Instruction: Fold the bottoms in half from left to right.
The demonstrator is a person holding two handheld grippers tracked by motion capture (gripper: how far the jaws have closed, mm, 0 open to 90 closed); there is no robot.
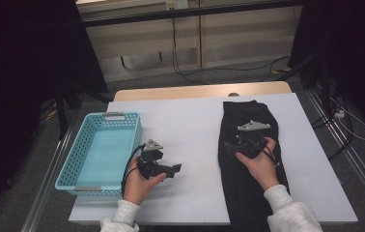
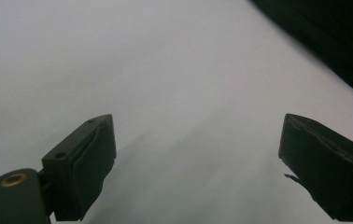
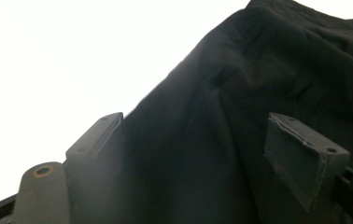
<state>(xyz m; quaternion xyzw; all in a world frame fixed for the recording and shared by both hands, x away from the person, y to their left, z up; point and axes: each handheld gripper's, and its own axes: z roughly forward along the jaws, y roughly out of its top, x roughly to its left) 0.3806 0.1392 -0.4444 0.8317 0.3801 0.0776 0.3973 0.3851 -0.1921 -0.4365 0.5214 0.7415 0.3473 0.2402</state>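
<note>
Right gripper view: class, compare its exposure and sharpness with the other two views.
Right gripper view: the table blows out white, the black cloth keeps faint folds. Left gripper view: soft grey table, blurred shadows under the open left tool. High view: dim, dark surroundings.

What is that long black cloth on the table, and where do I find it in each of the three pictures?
High view: the black cloth lies lengthwise on the right half of the white table, under the right hand-held gripper.
Left gripper view: it is a dark wedge in the top right corner.
Right gripper view: it covers the middle and right, between the open jaws.
Shared landmark: the white tabletop beside the cloth's edge.
</note>
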